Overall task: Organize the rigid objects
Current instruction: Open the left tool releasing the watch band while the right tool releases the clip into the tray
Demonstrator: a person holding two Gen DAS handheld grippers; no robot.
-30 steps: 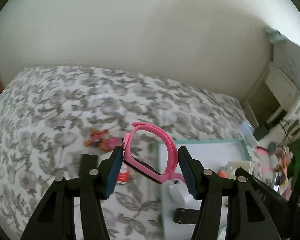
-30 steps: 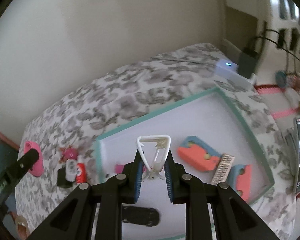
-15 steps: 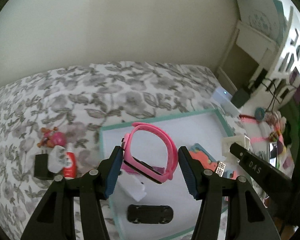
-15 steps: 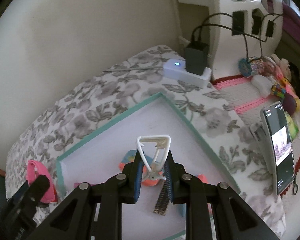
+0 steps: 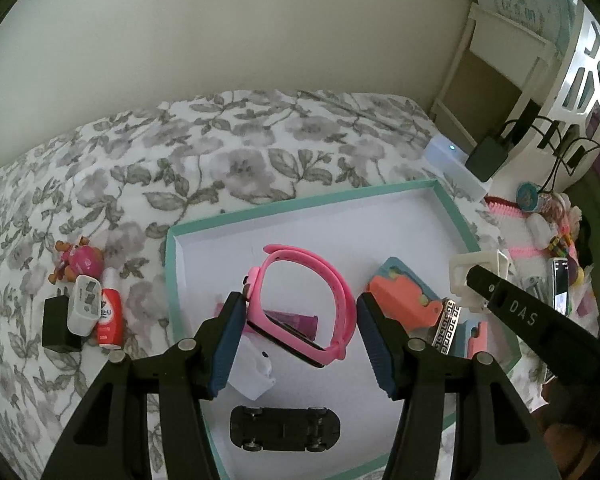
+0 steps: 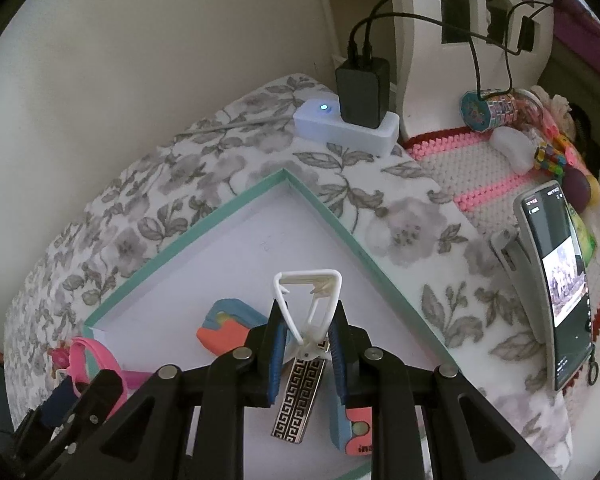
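- left tongs point(image 5: 298, 344) covering part of white case point(image 5: 254, 372) and purple packet point(image 5: 296, 322)
- black charger point(image 5: 58, 322) sitting half hidden behind white adapter point(image 5: 85, 310)
- red tube point(image 5: 110, 318) label reading too small
- phone point(image 6: 556, 280) screen blurring, content unreadable

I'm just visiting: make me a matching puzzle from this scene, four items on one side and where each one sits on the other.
Items:
1. pink rubber wristband
2. white plastic clip
3. black toy car
4. small red-and-white tube

Places:
A. on the flowered bedspread, outside the tray
B. in the left tongs
C. on the floor of the teal-rimmed white tray
D. in the right tongs

Pairs: 1-B, 2-D, 3-C, 4-A
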